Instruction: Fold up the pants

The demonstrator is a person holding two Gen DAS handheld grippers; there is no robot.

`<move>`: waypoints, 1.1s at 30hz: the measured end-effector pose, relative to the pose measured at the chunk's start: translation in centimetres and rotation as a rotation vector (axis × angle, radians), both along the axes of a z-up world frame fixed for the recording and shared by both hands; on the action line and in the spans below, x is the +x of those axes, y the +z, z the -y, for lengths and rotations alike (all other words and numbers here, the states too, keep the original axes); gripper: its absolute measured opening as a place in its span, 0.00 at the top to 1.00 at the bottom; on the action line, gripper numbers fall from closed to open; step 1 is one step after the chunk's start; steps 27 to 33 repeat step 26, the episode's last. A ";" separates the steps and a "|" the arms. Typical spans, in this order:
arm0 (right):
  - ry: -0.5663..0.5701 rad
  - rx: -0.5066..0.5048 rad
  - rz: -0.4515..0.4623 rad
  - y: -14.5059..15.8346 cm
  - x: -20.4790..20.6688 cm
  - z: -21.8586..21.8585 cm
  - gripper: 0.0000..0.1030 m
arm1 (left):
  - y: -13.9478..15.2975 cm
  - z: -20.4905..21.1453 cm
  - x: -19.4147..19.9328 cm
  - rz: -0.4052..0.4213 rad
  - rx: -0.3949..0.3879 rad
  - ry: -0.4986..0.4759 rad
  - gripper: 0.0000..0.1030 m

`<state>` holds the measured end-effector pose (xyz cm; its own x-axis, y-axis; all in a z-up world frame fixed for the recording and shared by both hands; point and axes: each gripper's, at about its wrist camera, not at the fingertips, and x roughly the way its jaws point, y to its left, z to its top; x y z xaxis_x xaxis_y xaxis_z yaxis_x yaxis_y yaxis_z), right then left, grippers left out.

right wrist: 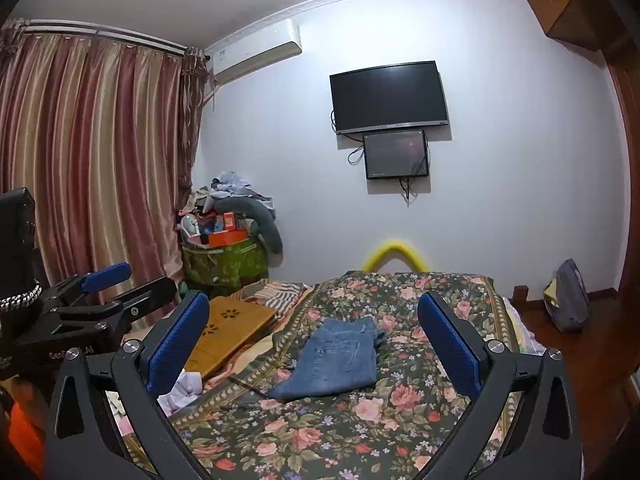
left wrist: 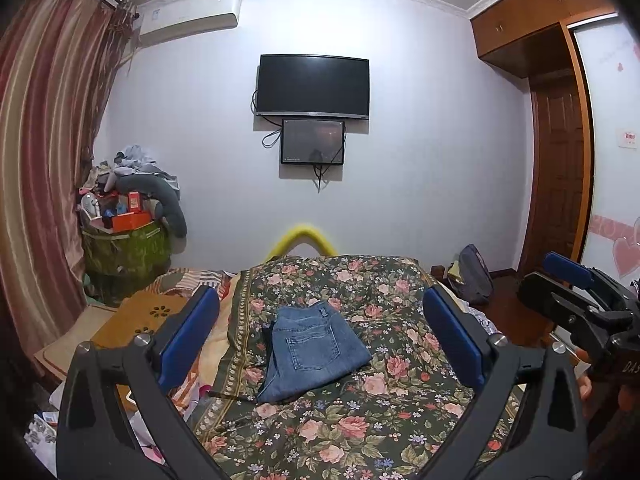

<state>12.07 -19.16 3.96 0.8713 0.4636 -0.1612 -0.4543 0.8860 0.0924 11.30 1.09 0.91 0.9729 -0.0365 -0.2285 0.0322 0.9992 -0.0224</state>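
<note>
Blue jeans [left wrist: 314, 352] lie folded into a compact rectangle on the floral bedspread [left wrist: 360, 420], back pocket facing up. In the right wrist view the same jeans [right wrist: 336, 360] sit mid-bed. My left gripper [left wrist: 320, 328] hovers above and short of them, open, blue pads wide apart with nothing between. My right gripper [right wrist: 314, 332] is likewise open and empty, held back from the jeans. Each gripper shows in the other's view: the right gripper [left wrist: 576, 284] at the right edge, the left gripper [right wrist: 108, 284] at the left edge.
A wooden lap tray [right wrist: 228, 332] lies on the bed's left side beside striped bedding. A heaped green bin [left wrist: 128, 248] stands by the curtain [left wrist: 44, 160]. Two screens [left wrist: 312, 88] hang on the far wall. A grey bag [right wrist: 568, 300] sits on the floor at right.
</note>
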 end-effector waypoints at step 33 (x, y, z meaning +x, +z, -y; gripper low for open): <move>-0.015 0.012 -0.005 -0.3 0.4 0.0 0.00 | -0.5 0.0 -0.1 -0.015 0.023 -0.037 0.00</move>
